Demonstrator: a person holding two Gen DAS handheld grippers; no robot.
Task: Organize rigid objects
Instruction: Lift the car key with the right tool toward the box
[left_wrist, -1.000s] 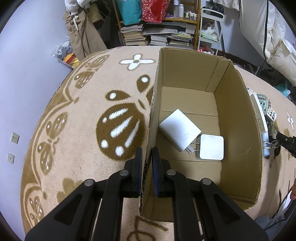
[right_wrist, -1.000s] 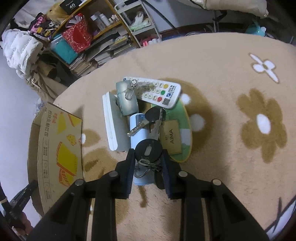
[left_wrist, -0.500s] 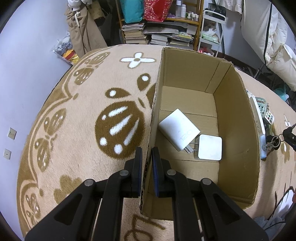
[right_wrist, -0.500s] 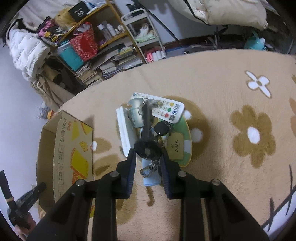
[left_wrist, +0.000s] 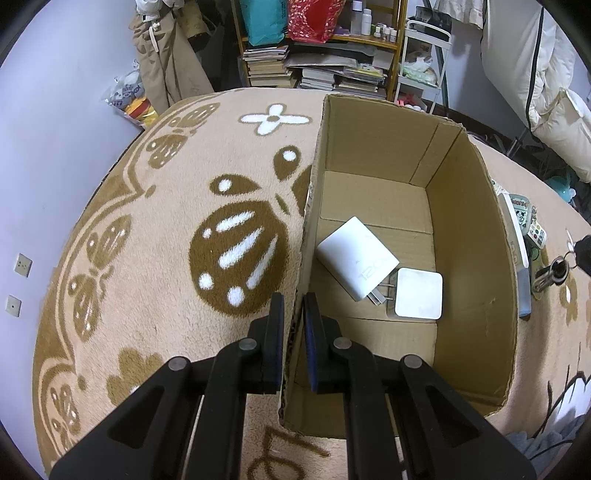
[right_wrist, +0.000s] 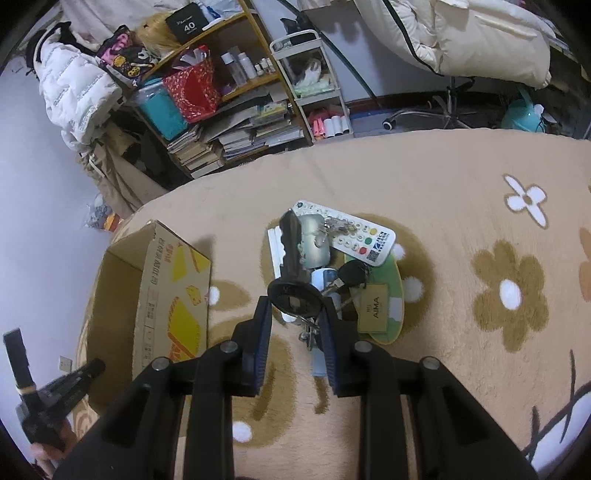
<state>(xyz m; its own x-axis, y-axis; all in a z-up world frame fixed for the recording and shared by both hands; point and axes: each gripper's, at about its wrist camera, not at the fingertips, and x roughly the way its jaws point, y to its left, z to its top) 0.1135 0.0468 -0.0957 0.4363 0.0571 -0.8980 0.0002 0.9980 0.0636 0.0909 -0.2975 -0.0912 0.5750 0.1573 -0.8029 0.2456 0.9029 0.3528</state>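
Observation:
My left gripper (left_wrist: 293, 302) is shut on the left wall of an open cardboard box (left_wrist: 476, 229). Inside lie a white charger (left_wrist: 356, 264) and a white square adapter (left_wrist: 419, 293). My right gripper (right_wrist: 295, 314) is shut on a black key fob (right_wrist: 293, 299) with a long key and ring, lifted above the pile. On the rug below lie a white remote (right_wrist: 354, 232), a grey metal case (right_wrist: 314, 240), a second black key (right_wrist: 352, 275), a tan AIMA tag (right_wrist: 373, 308) and a green pad (right_wrist: 391, 291). The box (right_wrist: 173, 295) stands to the left in the right wrist view.
A beige rug (left_wrist: 166, 240) with brown patterns covers the floor. Shelves of books and bags (right_wrist: 229, 122) stand at the back, a white cart (right_wrist: 314, 81) beside them. The pile shows at the box's right (left_wrist: 524, 236) in the left wrist view.
My right gripper has risen with the key fob, lifting the keys off the pile. My left gripper has stayed clamped on the box wall.

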